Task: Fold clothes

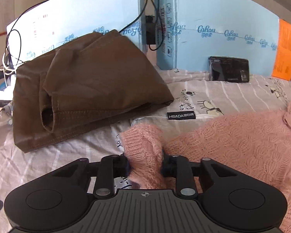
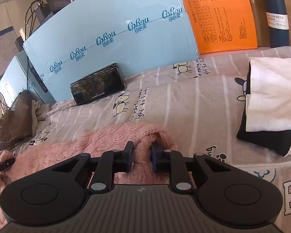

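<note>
A pink knitted sweater (image 1: 242,136) lies on the bed sheet (image 1: 232,95). My left gripper (image 1: 144,163) is shut on a bunched edge of it, with the ribbed cuff sticking up between the fingers. In the right wrist view the same pink sweater (image 2: 106,137) spreads to the left, and my right gripper (image 2: 141,155) is shut on a raised fold of it. The tip of the left gripper (image 2: 2,165) shows at the far left edge, touching the sweater.
A folded brown garment (image 1: 91,89) lies at the left, also seen in the right wrist view (image 2: 15,120). A folded black and white garment (image 2: 267,104) lies at the right. A phone (image 2: 98,83) leans on blue boxes (image 2: 110,29). An orange box (image 2: 219,13) and a blue bottle (image 2: 275,13) stand behind.
</note>
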Motion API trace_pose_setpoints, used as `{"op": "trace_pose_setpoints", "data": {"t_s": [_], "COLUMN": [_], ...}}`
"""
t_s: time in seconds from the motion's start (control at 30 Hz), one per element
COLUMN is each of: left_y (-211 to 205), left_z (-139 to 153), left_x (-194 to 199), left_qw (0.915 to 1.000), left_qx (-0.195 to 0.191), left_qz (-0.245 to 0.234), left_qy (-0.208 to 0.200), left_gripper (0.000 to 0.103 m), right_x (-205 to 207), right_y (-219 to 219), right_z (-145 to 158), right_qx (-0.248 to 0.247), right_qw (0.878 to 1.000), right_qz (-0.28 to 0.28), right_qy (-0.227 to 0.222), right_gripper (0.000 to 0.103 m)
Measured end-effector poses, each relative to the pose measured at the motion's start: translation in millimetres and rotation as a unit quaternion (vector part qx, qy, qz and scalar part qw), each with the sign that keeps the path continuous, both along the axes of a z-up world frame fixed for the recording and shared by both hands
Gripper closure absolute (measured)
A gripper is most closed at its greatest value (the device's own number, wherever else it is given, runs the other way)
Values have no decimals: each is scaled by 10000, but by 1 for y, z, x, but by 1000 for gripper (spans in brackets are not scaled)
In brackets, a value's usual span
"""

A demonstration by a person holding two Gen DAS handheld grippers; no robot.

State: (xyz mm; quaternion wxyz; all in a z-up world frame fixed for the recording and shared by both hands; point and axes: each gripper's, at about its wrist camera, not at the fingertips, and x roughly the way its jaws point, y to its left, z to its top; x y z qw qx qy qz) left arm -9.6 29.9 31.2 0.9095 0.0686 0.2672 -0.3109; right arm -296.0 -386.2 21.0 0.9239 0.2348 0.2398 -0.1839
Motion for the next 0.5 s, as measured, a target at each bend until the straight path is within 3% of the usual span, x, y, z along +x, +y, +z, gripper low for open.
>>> {"op": "trace_pose_setpoints", "data": {"t_s": [0.13,0.27,0.4,0.5], "left_y": [-13,-20,-34,-47], "left_z": [11,36,45,29], "left_x": [-16,-20,-9,1], "left_qw": [9965,9913,9904,9928], "left_qx": [193,-97,-198,179], "left_qz": [-482,-425,-394,-395], "left_qy": [-650,-1240,-1312,-1113], "left_gripper": [95,95,95,94], "right_x": [-6,-14,-20,-25], "right_y": [3,-2,-17,-32], "right_z": [14,31,35,31], "right_qx": [-457,-833,-999,-762], "right_qw": [9985,9944,9897,9913], "right_qz": [-144,-431,-875,-917], "right_qy": [-281,-485,-531,-552], "right_gripper": [94,94,102,101]}}
